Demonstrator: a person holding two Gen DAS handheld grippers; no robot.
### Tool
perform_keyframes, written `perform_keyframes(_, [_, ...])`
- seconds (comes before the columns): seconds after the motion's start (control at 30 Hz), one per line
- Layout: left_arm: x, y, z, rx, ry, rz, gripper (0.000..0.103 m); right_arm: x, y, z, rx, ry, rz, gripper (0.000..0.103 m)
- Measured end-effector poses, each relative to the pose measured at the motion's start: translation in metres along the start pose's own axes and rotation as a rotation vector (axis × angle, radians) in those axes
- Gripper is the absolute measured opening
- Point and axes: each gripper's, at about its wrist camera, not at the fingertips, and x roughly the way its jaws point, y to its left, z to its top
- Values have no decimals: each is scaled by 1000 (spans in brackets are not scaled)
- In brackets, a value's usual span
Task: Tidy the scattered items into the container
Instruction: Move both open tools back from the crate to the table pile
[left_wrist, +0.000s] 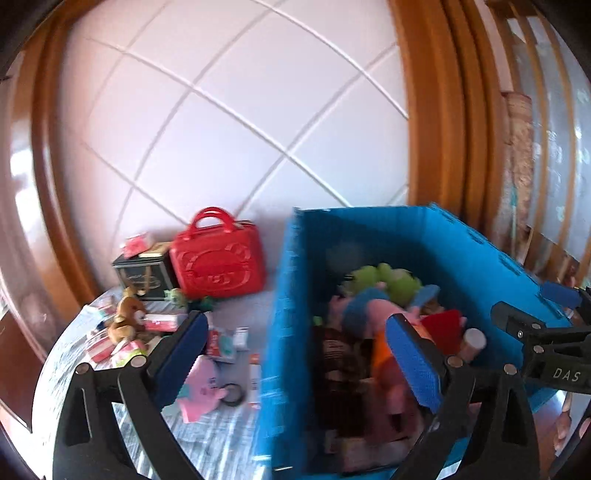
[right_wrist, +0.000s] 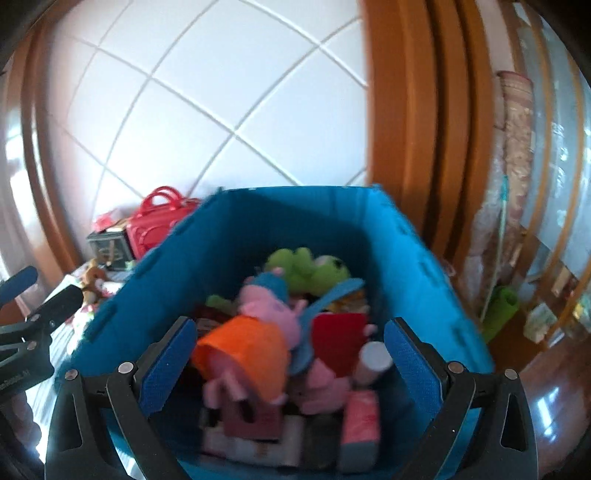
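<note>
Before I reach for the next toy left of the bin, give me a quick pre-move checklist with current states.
1. Left gripper jaws open, empty: ok.
2. Right gripper jaws open, empty: ok.
3. Blue bin upright, top open: ok.
4. All items tidied: not ok; brown plush, pink toy and red bag are still outside.
5. Room left in the bin: cannot tell.
6. Sharp view of targets: not ok, blurred.

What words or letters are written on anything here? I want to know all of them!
"DAS": white letters on the black right gripper, seen from the left wrist camera.
White lettering on the black left gripper, seen from the right wrist camera: too blurred to read.
Oval label on the dark square box: too blurred.
Raised design on the red plastic handbag: not readable.
Small paper packets on the striped cloth: print too small.
</note>
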Motion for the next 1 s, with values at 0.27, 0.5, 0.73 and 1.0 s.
perform_keyframes(0.27, [1,147,-27,-55,35,35,98,-10,139,1,-89,-84,35,103])
perform_keyframes(0.5, [15,299,-58,-118,116,54,98,-3,292,-10,-130,-95,19,103])
perform_keyframes(0.73, [46,390,-100,-176,209,116,98,21,366,-29,-173,-25,17,103])
perform_keyframes(1.0, [116,431,-173,-263,499,188,98,105,368,-73,-127,173,51,103])
